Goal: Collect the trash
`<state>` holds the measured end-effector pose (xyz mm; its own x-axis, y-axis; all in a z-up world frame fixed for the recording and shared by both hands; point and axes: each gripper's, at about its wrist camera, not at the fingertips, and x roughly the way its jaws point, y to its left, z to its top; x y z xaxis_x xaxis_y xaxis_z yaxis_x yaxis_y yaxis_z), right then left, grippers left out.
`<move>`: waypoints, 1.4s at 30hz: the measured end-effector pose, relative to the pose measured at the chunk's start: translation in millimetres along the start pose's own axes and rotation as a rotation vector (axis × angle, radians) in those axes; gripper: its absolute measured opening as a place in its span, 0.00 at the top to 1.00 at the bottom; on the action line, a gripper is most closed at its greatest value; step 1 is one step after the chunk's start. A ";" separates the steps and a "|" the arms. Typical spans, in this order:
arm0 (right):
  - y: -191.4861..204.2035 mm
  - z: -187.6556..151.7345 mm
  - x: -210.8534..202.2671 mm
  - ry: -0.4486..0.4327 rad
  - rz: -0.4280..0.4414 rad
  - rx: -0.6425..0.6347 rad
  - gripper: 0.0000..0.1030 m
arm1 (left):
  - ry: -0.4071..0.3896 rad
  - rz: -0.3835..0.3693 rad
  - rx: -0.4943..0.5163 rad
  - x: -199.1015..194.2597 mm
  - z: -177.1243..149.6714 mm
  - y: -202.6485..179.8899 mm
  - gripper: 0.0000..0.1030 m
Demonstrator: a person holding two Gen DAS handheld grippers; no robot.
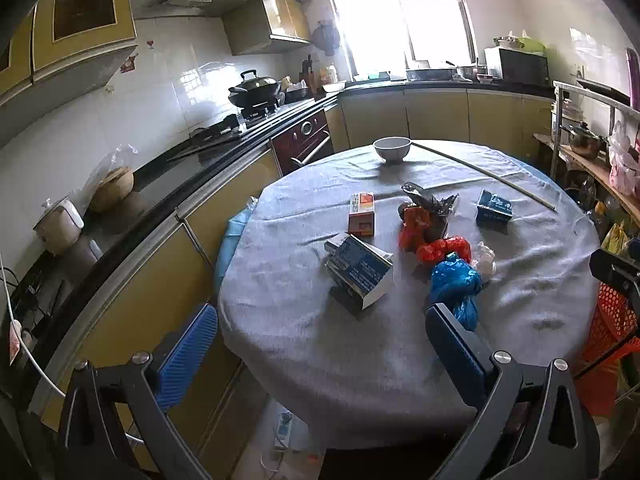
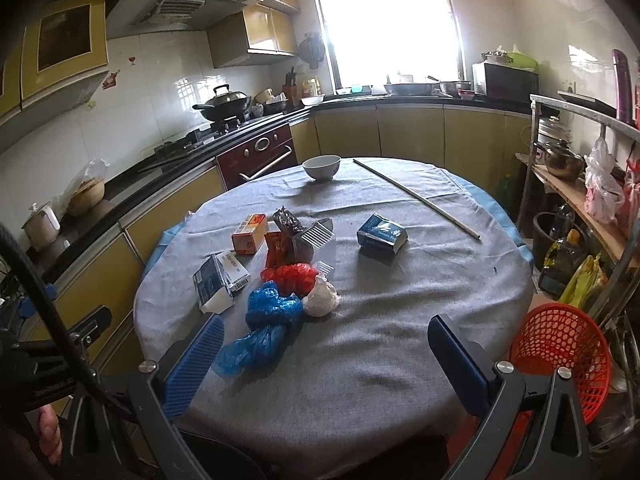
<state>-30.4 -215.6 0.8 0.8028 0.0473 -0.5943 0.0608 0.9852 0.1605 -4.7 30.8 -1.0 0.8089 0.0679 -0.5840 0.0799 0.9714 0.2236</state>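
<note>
Trash lies on a round table with a grey cloth (image 1: 320,360) (image 2: 400,340): a blue plastic bag (image 1: 456,286) (image 2: 266,320), a red bag (image 1: 442,249) (image 2: 292,276), a white wad (image 2: 320,298), an orange box (image 1: 361,213) (image 2: 249,234), two blue-white cartons (image 1: 358,270) (image 1: 493,207) (image 2: 218,282) (image 2: 380,235), and dark foil wrappers (image 1: 428,200) (image 2: 292,224). My left gripper (image 1: 320,352) is open and empty over the table's near edge. My right gripper (image 2: 324,354) is open and empty, just short of the blue bag. A red mesh basket (image 2: 564,354) (image 1: 612,320) stands at the table's right.
A white bowl (image 1: 392,149) (image 2: 321,167) and a long thin stick (image 1: 484,172) (image 2: 416,196) lie at the table's far side. Kitchen counters with a stove and wok (image 1: 254,92) run along the left and back. A cluttered shelf rack (image 2: 580,184) stands on the right.
</note>
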 end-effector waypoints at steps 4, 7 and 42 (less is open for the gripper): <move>0.0 -0.3 0.7 0.013 0.004 0.003 0.00 | 0.003 0.002 0.006 1.3 -1.6 -0.7 0.00; -0.7 -1.1 1.3 0.021 0.015 0.015 0.00 | 0.005 0.001 0.009 1.6 -2.5 -1.1 0.00; -7.7 -10.4 20.9 0.081 0.029 0.045 0.00 | 0.049 -0.019 0.011 19.0 -9.6 -7.8 0.00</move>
<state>-20.2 -220.6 -21.1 0.7543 0.0906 -0.6502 0.0663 0.9748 0.2128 4.5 26.8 -21.4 0.7779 0.0610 -0.6254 0.1015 0.9700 0.2210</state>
